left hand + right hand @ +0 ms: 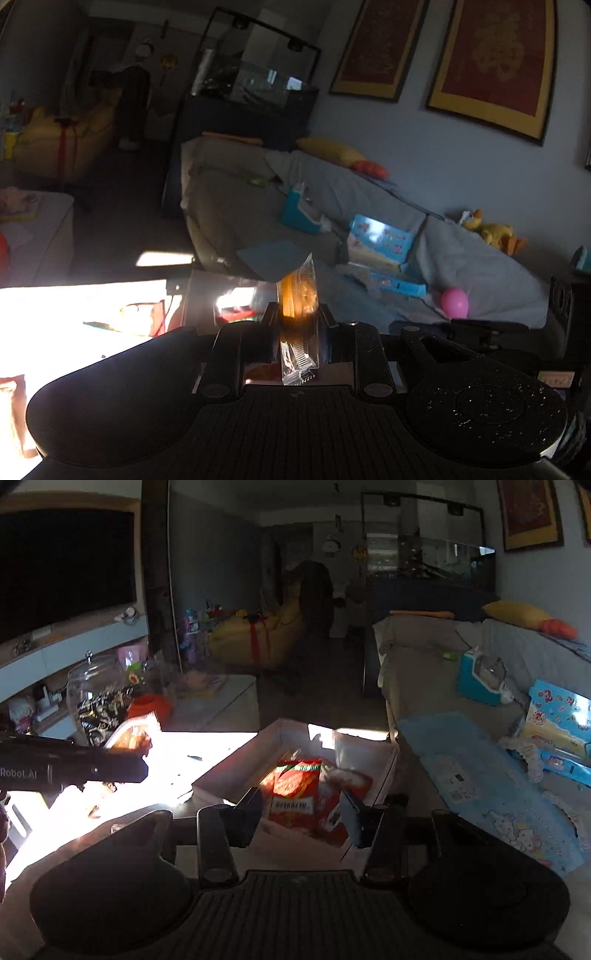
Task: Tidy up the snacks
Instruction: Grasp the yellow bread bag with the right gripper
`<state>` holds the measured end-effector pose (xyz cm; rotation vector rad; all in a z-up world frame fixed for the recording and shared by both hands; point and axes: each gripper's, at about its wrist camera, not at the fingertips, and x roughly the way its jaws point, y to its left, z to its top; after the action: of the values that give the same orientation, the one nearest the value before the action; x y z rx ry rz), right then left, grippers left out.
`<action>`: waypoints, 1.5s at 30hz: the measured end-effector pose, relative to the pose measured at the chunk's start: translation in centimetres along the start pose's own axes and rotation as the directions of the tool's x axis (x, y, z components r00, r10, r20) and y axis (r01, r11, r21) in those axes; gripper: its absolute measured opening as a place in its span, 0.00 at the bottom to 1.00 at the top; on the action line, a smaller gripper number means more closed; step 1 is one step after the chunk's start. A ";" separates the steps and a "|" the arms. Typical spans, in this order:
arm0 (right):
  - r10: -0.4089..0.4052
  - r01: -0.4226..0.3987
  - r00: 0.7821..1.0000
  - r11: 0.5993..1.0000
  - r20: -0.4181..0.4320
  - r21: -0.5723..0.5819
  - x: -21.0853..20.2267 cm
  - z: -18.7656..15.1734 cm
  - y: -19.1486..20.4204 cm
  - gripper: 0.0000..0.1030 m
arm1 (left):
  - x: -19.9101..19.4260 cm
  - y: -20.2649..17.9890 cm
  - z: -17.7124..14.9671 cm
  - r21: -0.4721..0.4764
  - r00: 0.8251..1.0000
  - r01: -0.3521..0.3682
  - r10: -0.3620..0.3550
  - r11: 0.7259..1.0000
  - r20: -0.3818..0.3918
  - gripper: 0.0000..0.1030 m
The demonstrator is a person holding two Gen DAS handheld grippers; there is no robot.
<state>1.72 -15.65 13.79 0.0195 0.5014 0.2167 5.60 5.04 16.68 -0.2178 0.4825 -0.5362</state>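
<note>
Left gripper [297,314]: black, two-fingered, jaws drawn in narrow and clamped on a round golden-orange cake in a clear plastic wrapper [297,295]. The wrapper stands on edge between the pads. Its crimped top pokes above the fingers and its lower seal trails back toward the camera. The cake is held in the air with the grey-covered sofa [480,266] behind it. In the right wrist view this same gripper shows at the left edge, over the sunlit tabletop [207,746].

Right gripper [301,816]: jaws closed in as far as the load allows. A red foil snack bag with a green top stripe and a white label [295,790] fills the gap, its left edge against the left finger. A second reddish packet [351,781] lies just beside it, partly behind the right finger. Both packets sit over the open white rectangular box [369,753], which stands at the table edge next to the sofa. The picture is blurred, so I cannot tell whether the bag is clear of the box floor.

Round clear glass jar holding dark wrapped sweets [96,701] stands at the far left of the table. Pink ball [455,302] and yellow plush duck [491,230] lie on the sofa, well apart from the snacks.
</note>
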 end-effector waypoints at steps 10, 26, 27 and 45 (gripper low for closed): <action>0.136 -0.189 0.937 0.972 -0.321 -0.138 2.1 -6.5 1.2 0.90 | 6.1 3.0 -3.8 -0.020 0.969 -0.066 0.059 0.998 -0.240 0.26; 0.053 -0.178 0.901 0.950 -0.430 -0.256 1.0 -12.4 2.8 0.59 | 8.2 -2.2 -9.2 0.353 0.941 0.058 0.067 0.934 -0.331 0.27; 0.056 -0.179 0.901 0.951 -0.429 -0.251 1.5 -12.4 2.6 0.59 | 8.6 -3.0 -9.5 0.408 0.943 0.062 0.081 0.911 -0.323 0.28; 0.143 -0.166 0.926 0.985 -0.348 -0.037 2.6 -11.3 -0.5 0.82 | 14.2 -4.2 -11.2 0.460 0.897 0.042 0.169 0.887 -0.408 0.31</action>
<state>-1.40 -16.02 2.59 -0.0448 0.8443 0.3959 8.93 -6.96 2.92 0.3878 0.7832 -0.6205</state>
